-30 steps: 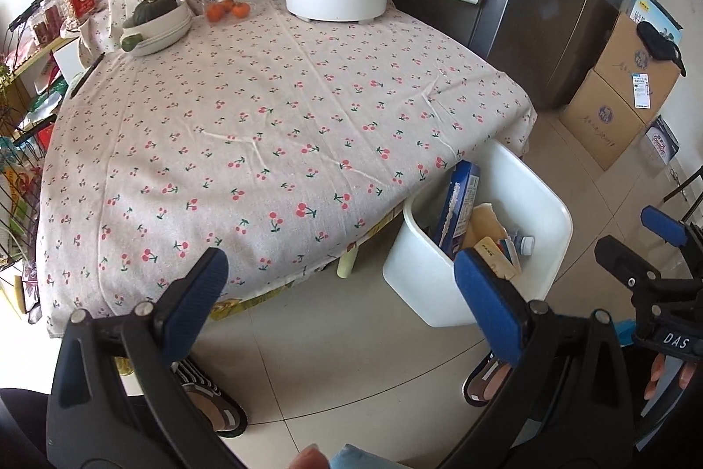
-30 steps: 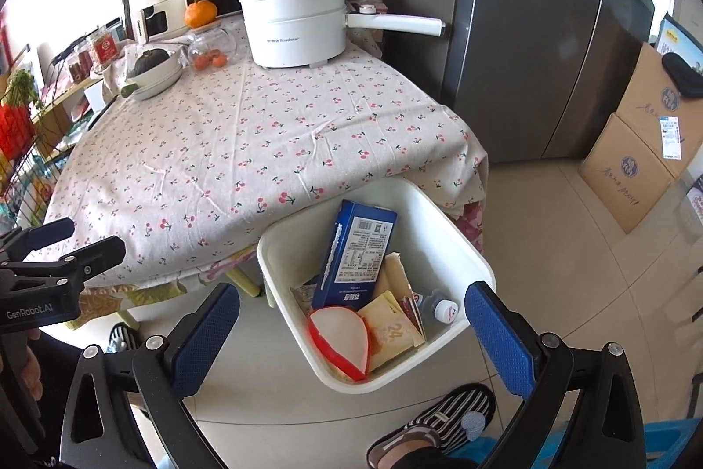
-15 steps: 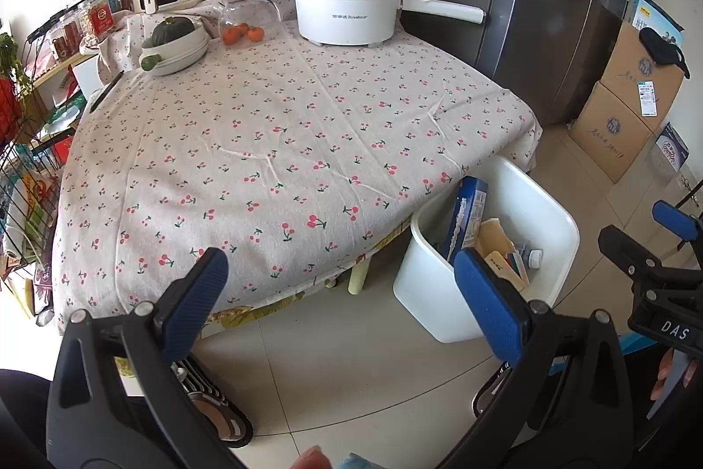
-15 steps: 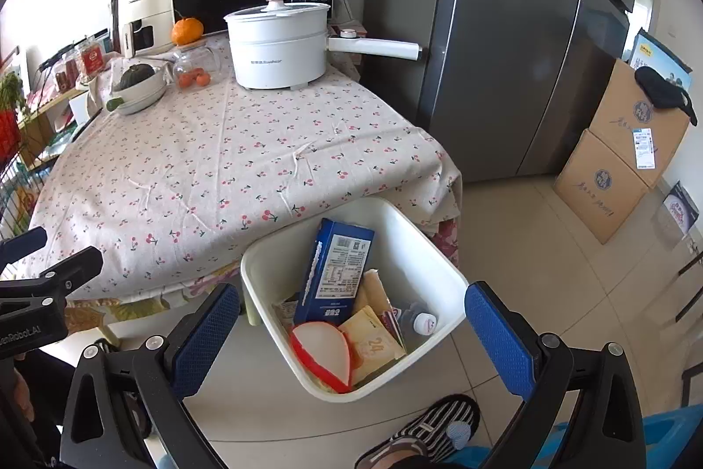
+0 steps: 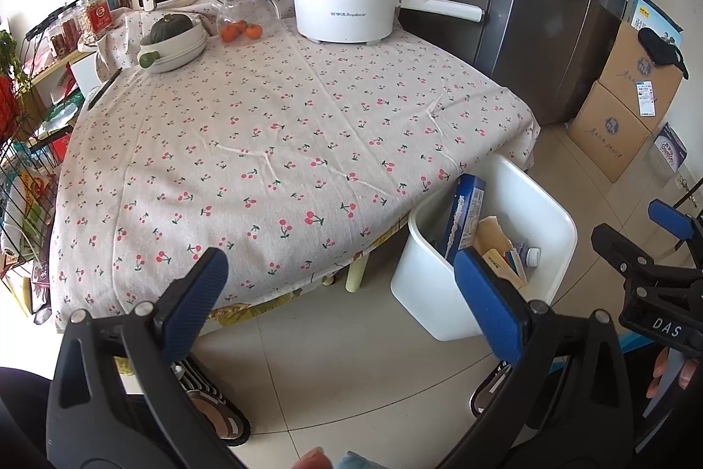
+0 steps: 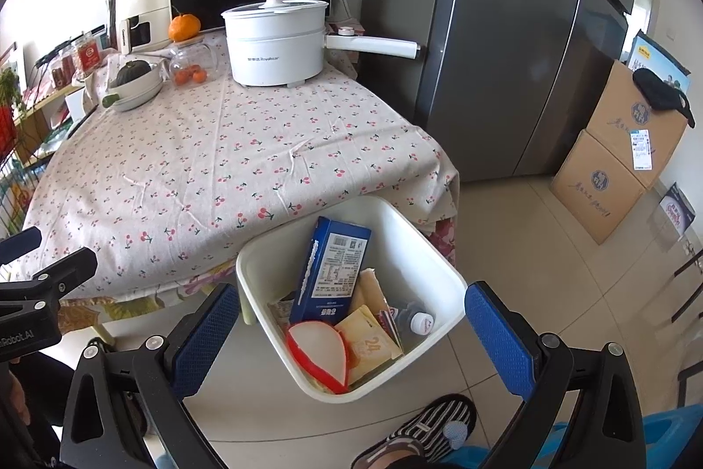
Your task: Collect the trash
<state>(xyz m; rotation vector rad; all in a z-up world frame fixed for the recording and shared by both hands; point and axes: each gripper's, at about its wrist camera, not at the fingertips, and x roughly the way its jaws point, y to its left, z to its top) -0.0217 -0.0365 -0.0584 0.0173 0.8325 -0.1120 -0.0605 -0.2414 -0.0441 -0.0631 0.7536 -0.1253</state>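
Note:
A white trash bin (image 6: 422, 245) (image 5: 549, 205) stands on the floor at the table's near corner. Inside it lie a blue carton (image 6: 334, 271) (image 5: 468, 205), a red-rimmed white lid (image 6: 316, 354), yellow wrappers (image 6: 373, 346) and a small bottle (image 6: 419, 321). My right gripper (image 6: 351, 328) hangs open above the bin's near rim, nothing between its blue pads. My left gripper (image 5: 338, 293) is open too, over the floor left of the bin, and also shows at the right view's left edge (image 6: 39, 271).
The table wears a cherry-print cloth (image 5: 272, 143) (image 6: 211, 161). At its far end sit a white pot (image 5: 347, 3), a jar of small oranges (image 5: 239, 20) and a bowl with a squash (image 5: 173, 42). Fridge (image 6: 505, 29) and cardboard boxes (image 6: 615, 161) stand right. Striped slippers (image 6: 422, 425) rest on the tiles.
Both grippers have pulled back and tilted up a little, so the table and bin sit lower in view. Both stay open and empty. The bin's contents have not moved.

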